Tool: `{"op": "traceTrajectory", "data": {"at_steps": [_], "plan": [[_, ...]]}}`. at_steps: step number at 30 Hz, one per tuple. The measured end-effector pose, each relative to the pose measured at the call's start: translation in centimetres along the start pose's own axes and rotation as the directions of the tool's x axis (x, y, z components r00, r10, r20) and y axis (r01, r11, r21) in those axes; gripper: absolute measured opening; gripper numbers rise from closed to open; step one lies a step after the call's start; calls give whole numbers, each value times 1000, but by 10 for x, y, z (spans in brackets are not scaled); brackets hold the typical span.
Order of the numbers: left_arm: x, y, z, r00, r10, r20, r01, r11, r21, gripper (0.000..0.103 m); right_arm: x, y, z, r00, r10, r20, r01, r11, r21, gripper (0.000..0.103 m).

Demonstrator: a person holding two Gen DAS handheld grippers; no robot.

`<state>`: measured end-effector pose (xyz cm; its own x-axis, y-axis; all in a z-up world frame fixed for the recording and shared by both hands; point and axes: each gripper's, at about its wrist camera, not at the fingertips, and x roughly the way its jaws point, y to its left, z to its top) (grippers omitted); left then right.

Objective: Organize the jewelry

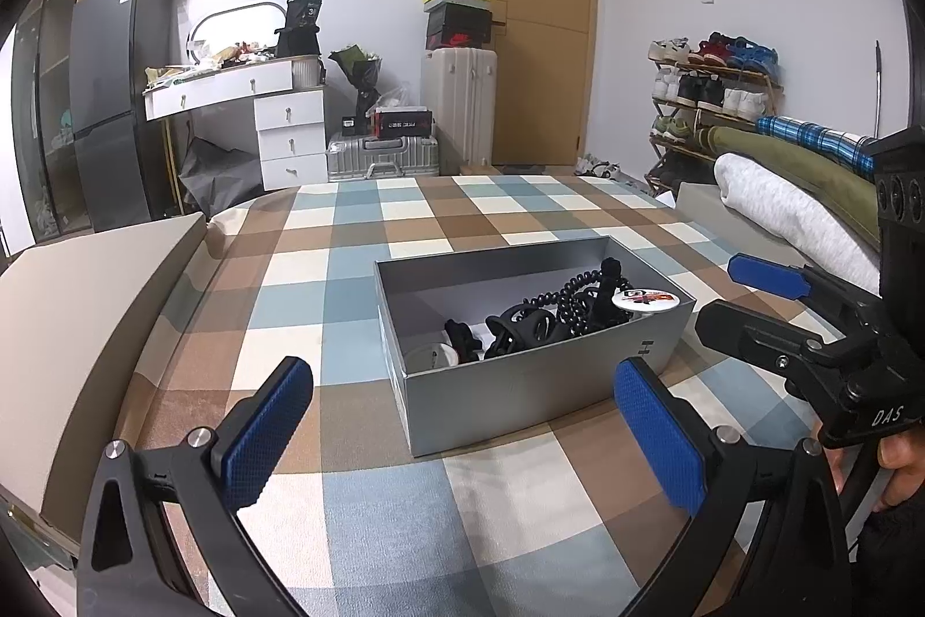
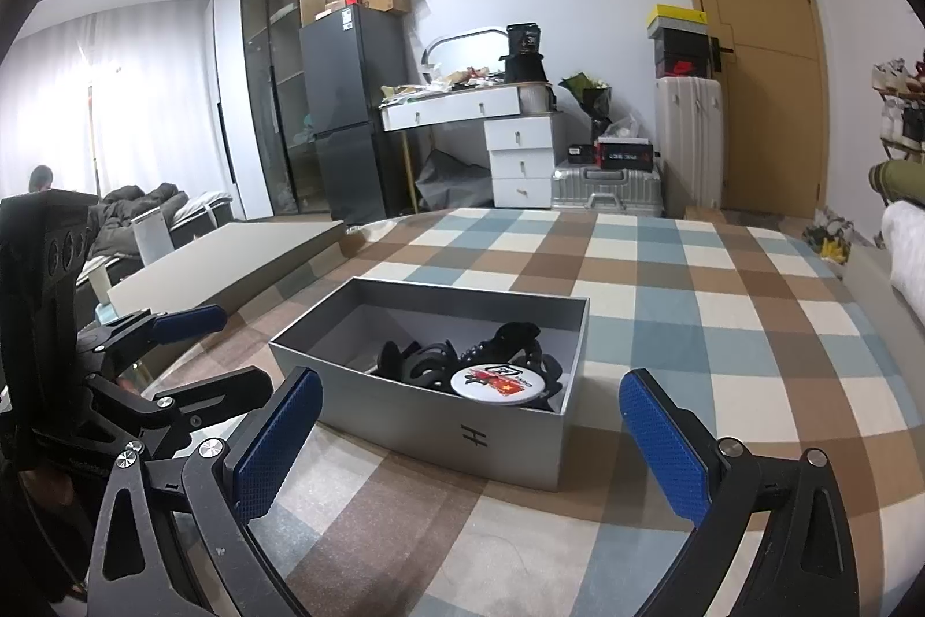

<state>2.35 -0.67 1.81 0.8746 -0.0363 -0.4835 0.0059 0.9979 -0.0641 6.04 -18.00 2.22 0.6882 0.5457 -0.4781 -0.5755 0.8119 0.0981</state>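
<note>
A grey open box (image 1: 520, 391) stands on the checked cloth, also in the right wrist view (image 2: 439, 429). Inside lie black hair clips (image 1: 523, 328), a black bead string (image 1: 569, 296) and a round white badge (image 1: 644, 299), the badge also in the right wrist view (image 2: 500, 378). My left gripper (image 1: 462, 432) is open and empty, just in front of the box. My right gripper (image 2: 471, 443) is open and empty, in front of the box's near wall. In the left wrist view the right gripper (image 1: 746, 290) shows at the box's right.
The box's grey lid (image 2: 231, 258) lies at the table's left edge. Folded blankets (image 1: 798, 200) lie at the right edge. Behind stand a fridge (image 1: 115, 96), a white dresser (image 1: 283, 119), suitcases (image 1: 462, 102), a shoe rack (image 1: 705, 96) and a door (image 1: 537, 15).
</note>
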Motion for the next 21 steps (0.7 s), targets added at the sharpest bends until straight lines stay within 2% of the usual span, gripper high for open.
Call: {"op": "traceTrajectory", "data": {"at_steps": [21], "plan": [[0,0,0,1000,-2,0,2,1000,2,102,2,-2,0,1000,-3,-4,3,1000,-2,103]]}}
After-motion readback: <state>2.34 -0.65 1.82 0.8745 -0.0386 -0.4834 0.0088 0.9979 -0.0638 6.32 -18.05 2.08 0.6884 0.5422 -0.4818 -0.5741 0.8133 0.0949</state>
